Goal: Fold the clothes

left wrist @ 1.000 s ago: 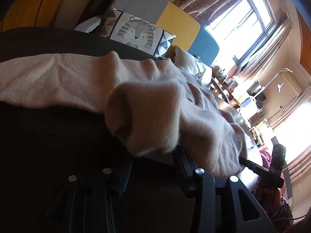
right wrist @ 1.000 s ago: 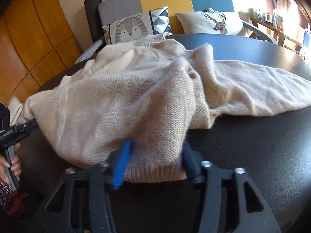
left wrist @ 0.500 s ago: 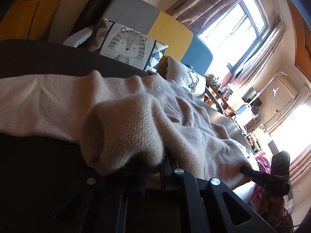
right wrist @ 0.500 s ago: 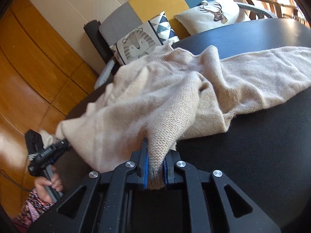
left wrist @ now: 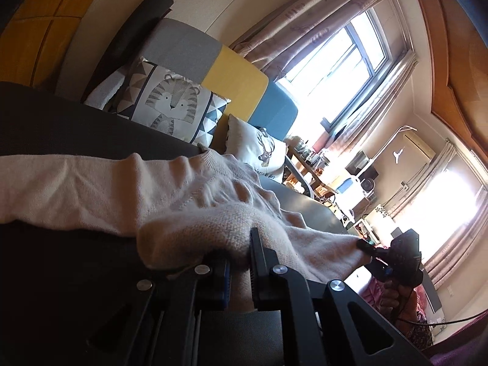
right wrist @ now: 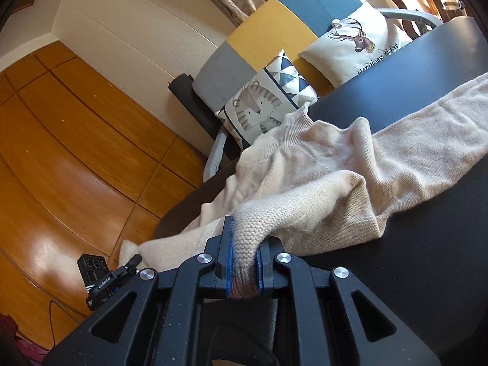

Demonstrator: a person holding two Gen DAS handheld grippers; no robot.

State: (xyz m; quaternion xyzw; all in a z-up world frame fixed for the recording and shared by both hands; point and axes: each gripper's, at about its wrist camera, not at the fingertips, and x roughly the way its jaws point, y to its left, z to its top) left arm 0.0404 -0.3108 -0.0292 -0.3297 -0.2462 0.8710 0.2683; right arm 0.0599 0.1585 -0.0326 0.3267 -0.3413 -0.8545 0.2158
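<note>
Both hand-held grippers pinch the beige knit sweater on the dark tabletop.

The left hand-held gripper [left wrist: 239,262] clamps a bunched fold of sweater [left wrist: 189,195]; the right hand-held gripper [right wrist: 244,262] clamps its ribbed hem [right wrist: 244,244]. Ahead of both, a tiger cushion [right wrist: 259,106] and deer cushion [right wrist: 353,45] lean on a grey-yellow-blue sofa [right wrist: 274,27]. One sleeve [right wrist: 427,128] stretches right across the tabletop [right wrist: 427,259].

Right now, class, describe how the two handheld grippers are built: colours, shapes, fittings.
The left gripper and right gripper match: matte black angular frames with triangular cut-outs, round silver bolts at the joints and blue-edged pads on the fingers. The left gripper's body carries small white lettering and a thin black cable.
</note>
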